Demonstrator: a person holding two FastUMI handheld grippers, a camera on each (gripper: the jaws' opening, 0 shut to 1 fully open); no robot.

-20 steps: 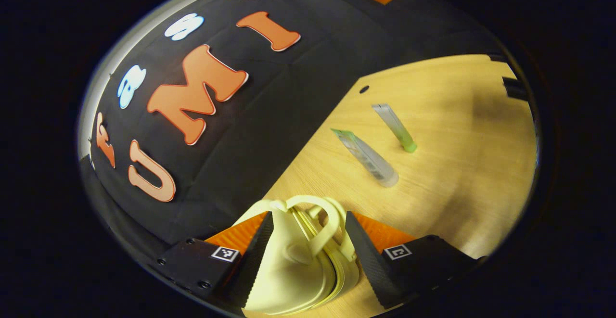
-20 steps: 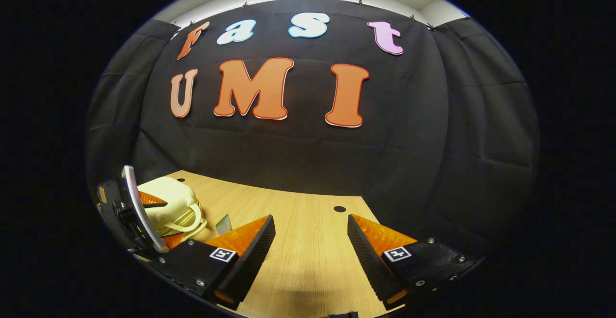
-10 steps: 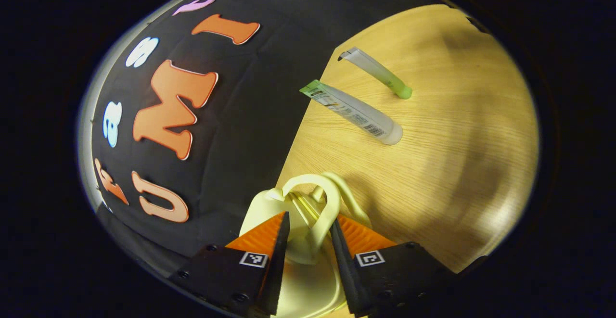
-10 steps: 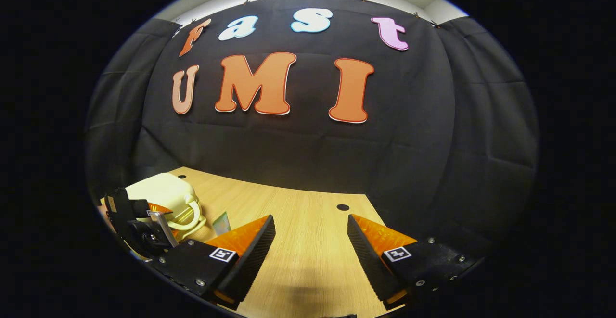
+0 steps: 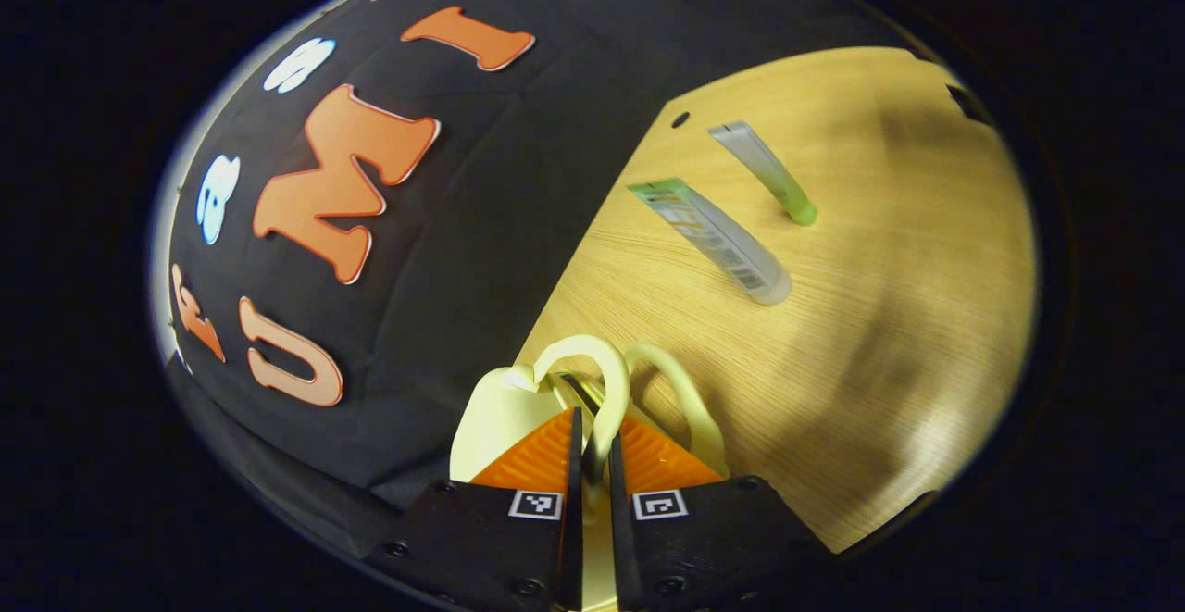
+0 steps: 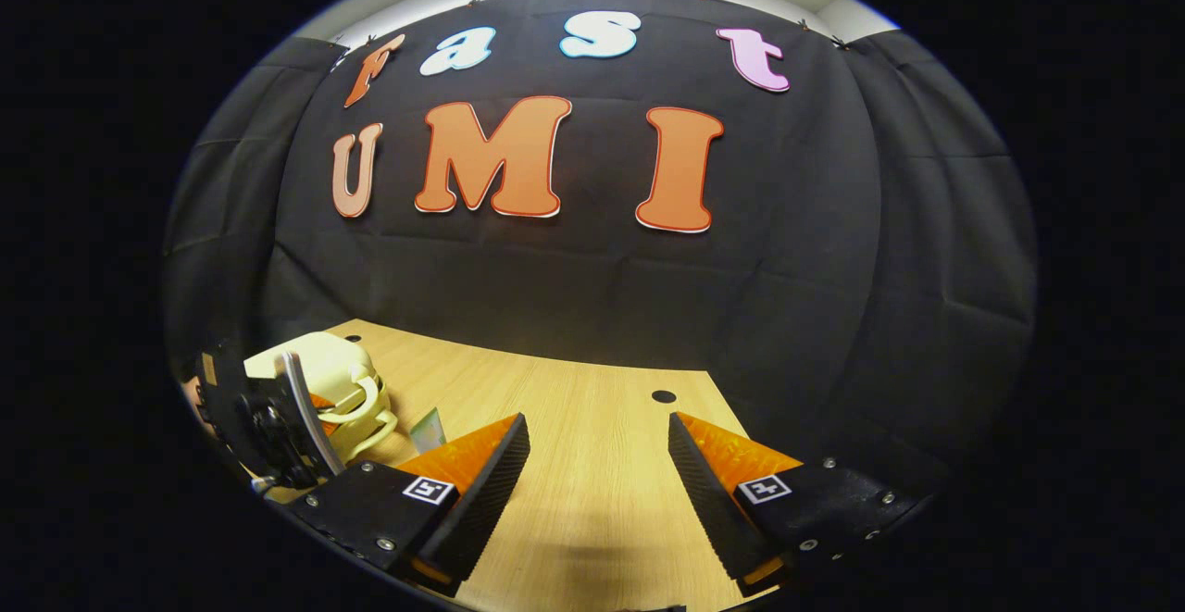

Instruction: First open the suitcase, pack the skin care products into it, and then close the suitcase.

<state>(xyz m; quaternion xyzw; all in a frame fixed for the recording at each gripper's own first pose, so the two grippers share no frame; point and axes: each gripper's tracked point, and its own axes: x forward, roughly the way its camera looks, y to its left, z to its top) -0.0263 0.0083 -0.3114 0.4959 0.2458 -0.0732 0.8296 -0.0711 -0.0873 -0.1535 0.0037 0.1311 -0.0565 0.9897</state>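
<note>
A small pale yellow suitcase [image 5: 500, 413] lies on the wooden table [image 5: 861, 353]. It has two loop handles: my left gripper [image 5: 592, 450] is shut on the upper handle [image 5: 592, 380], while the lower handle [image 5: 680, 399] rests against the table. A dark gap shows between the two shells. Beyond lie two skin care tubes: a clear tube with a green crimp [image 5: 713, 240] and a slim tube with a green cap [image 5: 768, 172]. In the right gripper view the suitcase [image 6: 319, 380] sits far left with the left gripper [image 6: 278, 418] on it; my right gripper [image 6: 597, 464] hangs open over bare table.
The booth's black cloth wall runs along the table's far edge. Small round holes [image 6: 663, 396] mark the tabletop near that edge. A tube's end [image 6: 428, 429] peeks out beside my right gripper's left finger. Bare wood lies right of the tubes.
My left gripper has gone from open around the suitcase to shut on its upper handle, and the two handles have drawn apart. The right gripper has held still.
</note>
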